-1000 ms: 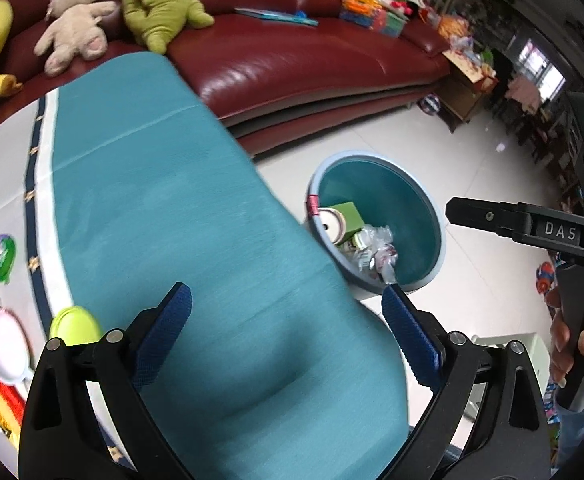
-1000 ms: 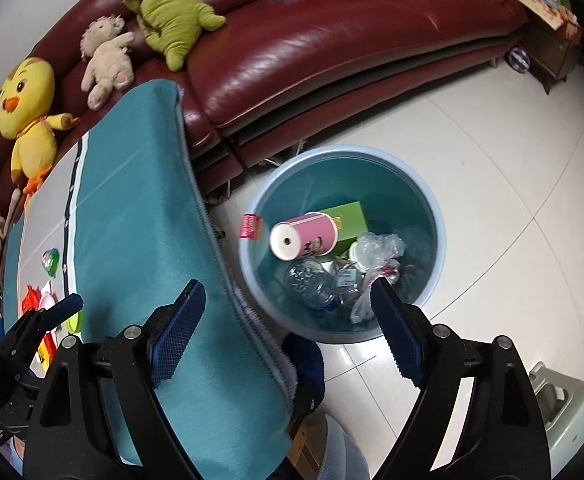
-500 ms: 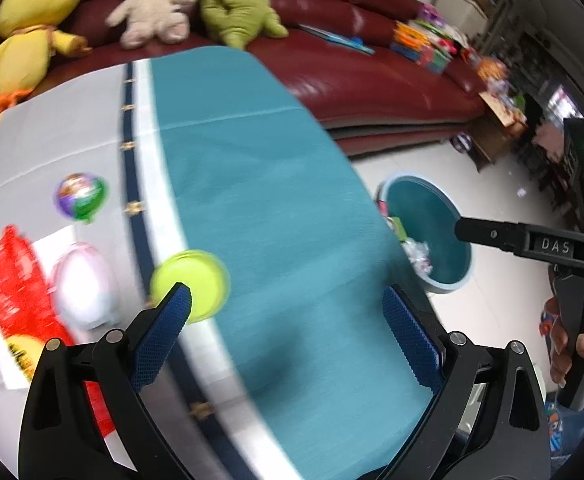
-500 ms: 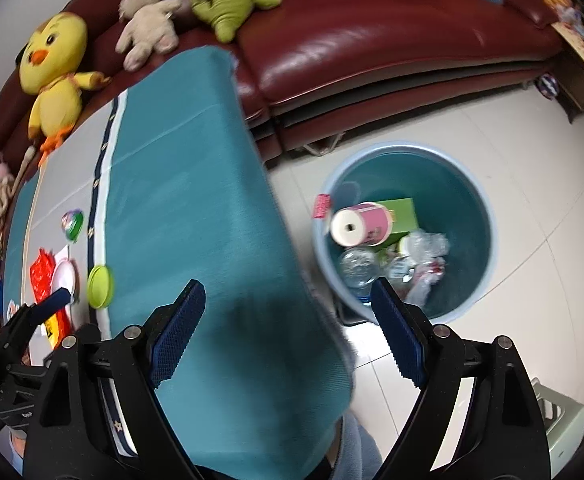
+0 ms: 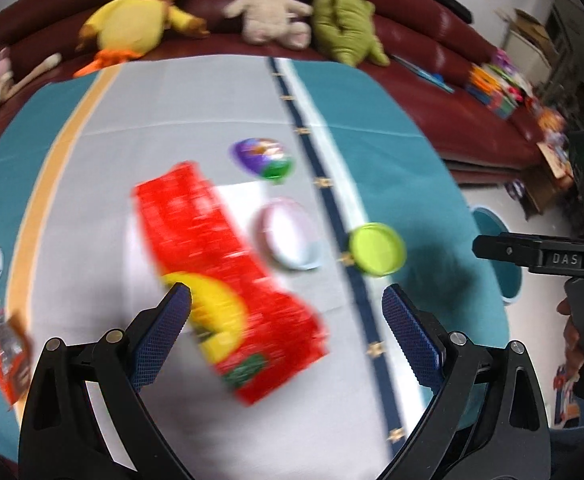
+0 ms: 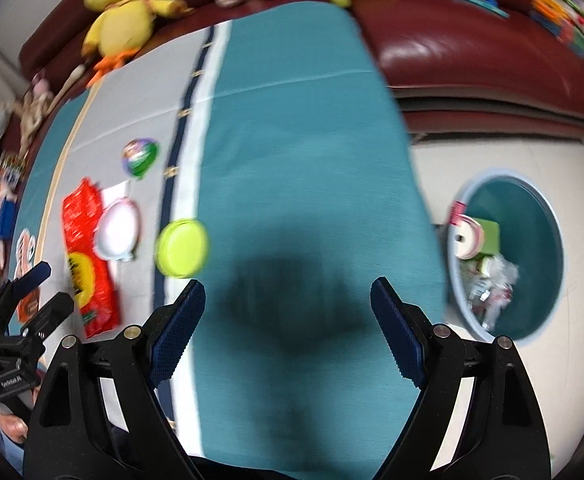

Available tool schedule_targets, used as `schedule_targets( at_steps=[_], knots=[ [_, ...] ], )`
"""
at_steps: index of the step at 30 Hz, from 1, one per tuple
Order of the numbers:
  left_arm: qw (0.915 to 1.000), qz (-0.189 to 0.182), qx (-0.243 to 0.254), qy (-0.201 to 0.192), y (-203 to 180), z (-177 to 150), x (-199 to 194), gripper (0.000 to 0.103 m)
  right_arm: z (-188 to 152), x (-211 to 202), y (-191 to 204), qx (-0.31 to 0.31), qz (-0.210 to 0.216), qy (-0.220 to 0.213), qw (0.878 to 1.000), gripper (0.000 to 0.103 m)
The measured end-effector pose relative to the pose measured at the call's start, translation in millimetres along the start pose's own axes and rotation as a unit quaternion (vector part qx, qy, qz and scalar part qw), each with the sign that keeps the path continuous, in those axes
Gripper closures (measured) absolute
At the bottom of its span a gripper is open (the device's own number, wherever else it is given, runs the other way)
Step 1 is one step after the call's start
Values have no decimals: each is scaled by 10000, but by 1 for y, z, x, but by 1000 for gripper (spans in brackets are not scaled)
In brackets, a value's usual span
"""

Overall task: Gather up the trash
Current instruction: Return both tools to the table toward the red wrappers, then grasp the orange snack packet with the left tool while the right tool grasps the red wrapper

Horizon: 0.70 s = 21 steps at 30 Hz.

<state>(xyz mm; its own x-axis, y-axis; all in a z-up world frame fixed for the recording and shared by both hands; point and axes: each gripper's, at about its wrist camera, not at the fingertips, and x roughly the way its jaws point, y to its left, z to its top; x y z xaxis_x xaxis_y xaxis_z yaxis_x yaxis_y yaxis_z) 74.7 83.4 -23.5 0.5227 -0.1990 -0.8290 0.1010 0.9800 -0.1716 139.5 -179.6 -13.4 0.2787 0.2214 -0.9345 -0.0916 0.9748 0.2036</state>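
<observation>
Your bin point(image 6: 532, 216) at three o'clock already holds trash; the red wrapper point(image 5: 220, 272), lids and packets remain on the worktop point(image 5: 372, 152). Both your left gripper point(image 5: 286, 332) and right gripper point(image 6: 284, 328) hang released, empty.

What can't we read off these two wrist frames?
- Red packet: print unreadable, motion blur, left wrist view.
- Orange wrapper: cut off by the fisheye edge, left wrist view.
- Bin: lower contents hidden by its near wall, right wrist view; in the left wrist view the tablecloth and the right gripper cover most of it.
- Green lid: blurred, whether anything is under it is unclear.
</observation>
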Motion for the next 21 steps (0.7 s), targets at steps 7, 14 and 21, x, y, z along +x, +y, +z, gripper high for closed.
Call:
schedule_targets(
  at_steps=[7, 14, 21],
  knots=[
    [9983, 557, -121, -86, 59, -20, -32, 7, 1, 16, 72, -641, 265, 252, 9973, 22],
    [9917, 1253, -169, -247, 126, -48, -77, 7, -12, 27, 138, -1197, 367, 460, 9911, 22],
    [9891, 1388, -496, 59, 188, -78, -68, 7, -25, 42, 183, -1487, 383, 662, 9859, 22]
  ],
)
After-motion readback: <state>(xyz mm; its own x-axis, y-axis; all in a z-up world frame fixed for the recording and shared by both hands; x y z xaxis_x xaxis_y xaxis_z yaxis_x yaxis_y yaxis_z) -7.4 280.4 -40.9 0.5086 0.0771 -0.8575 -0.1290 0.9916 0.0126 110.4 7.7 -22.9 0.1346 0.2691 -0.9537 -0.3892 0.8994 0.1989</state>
